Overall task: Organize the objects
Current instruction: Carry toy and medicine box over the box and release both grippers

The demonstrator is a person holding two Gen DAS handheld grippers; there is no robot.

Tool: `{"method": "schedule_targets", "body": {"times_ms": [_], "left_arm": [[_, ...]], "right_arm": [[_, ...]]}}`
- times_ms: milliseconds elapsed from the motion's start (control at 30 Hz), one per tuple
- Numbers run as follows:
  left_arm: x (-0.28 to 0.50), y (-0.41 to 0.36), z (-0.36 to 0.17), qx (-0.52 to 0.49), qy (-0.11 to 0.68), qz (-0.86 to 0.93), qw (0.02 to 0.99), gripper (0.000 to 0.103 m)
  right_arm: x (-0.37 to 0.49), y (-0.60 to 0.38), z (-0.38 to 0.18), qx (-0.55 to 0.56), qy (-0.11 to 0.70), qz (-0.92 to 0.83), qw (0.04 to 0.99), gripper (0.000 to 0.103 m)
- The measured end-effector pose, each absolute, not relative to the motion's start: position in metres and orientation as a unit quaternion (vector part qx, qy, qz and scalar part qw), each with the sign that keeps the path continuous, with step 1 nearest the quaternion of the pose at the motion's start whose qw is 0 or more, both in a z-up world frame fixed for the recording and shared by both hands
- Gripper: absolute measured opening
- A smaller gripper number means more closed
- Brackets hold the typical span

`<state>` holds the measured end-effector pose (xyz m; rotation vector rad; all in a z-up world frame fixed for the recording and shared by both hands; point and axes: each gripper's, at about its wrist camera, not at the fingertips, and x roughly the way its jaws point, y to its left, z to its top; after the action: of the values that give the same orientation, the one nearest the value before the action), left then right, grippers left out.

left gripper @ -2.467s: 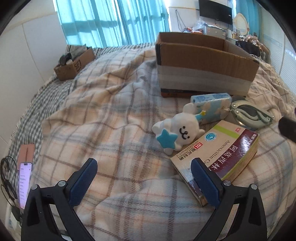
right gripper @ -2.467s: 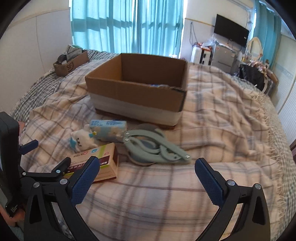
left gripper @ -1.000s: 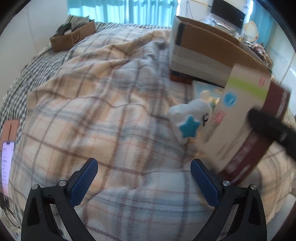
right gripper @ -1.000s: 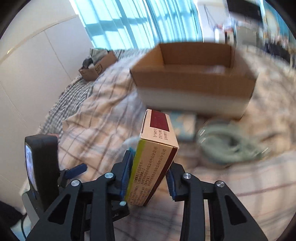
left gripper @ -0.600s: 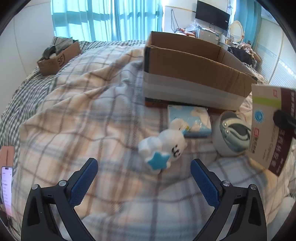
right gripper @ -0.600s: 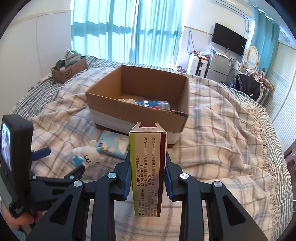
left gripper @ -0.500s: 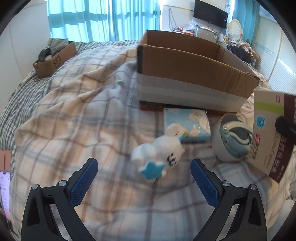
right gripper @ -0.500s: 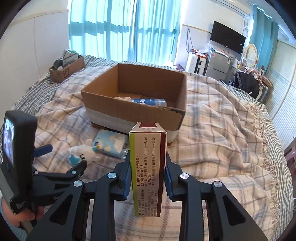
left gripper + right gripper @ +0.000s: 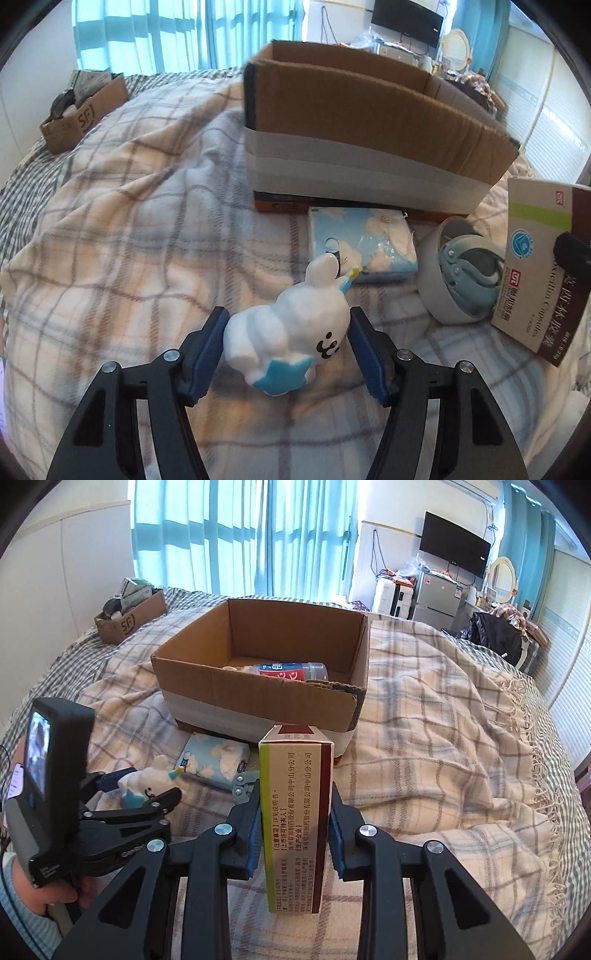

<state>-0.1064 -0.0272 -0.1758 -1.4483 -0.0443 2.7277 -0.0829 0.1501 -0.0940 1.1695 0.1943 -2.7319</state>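
Note:
My left gripper (image 9: 288, 350) has its blue pads closed against both sides of a white bear toy (image 9: 291, 338) with a blue star, on the plaid blanket; it also shows in the right wrist view (image 9: 146, 781). My right gripper (image 9: 294, 832) is shut on an upright medicine box (image 9: 295, 823), held above the bed in front of the open cardboard box (image 9: 266, 686). The medicine box also shows at the right of the left wrist view (image 9: 539, 266). A bottle (image 9: 291, 672) lies inside the cardboard box.
A blue tissue pack (image 9: 364, 242) and a grey-blue folded tool on a round base (image 9: 461, 273) lie in front of the cardboard box (image 9: 369, 147). A small SF carton (image 9: 129, 616) sits at the bed's far left. A fridge and TV stand beyond the bed.
My left gripper has moved in on the bear toy and closed its pads on it. My right gripper keeps holding the medicine box upright, a little closer to the cardboard box.

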Motion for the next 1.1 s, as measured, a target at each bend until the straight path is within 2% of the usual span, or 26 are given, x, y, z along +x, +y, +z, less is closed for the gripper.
{"method": "schedule_targets", "body": {"times_ms": [267,700,900,1100], "left_arm": [[-0.082,-0.036,-0.132,-0.434,-0.030,0.900,0.028,0.067],[-0.106,-0.018,-0.007,-0.329,-0.017,0.942,0.067,0.067],[-0.149,-0.013,0.015,-0.310,-0.024,0.947,0.080,0.067],[-0.206,-0.011,0.001,-0.320,-0.012,0.944,0.076,0.067]], "right_arm": [[-0.060,0.147,-0.067,0.361,0.063,-0.926,0.090,0.029],[-0.062,0.149,0.018,0.278,0.067,-0.953,0.105,0.029],[-0.099,0.151,0.057,0.240,0.057,-0.962,0.117,0.029],[-0.159,0.150,0.052,0.246,0.047,-0.961,0.117,0.029]]}}
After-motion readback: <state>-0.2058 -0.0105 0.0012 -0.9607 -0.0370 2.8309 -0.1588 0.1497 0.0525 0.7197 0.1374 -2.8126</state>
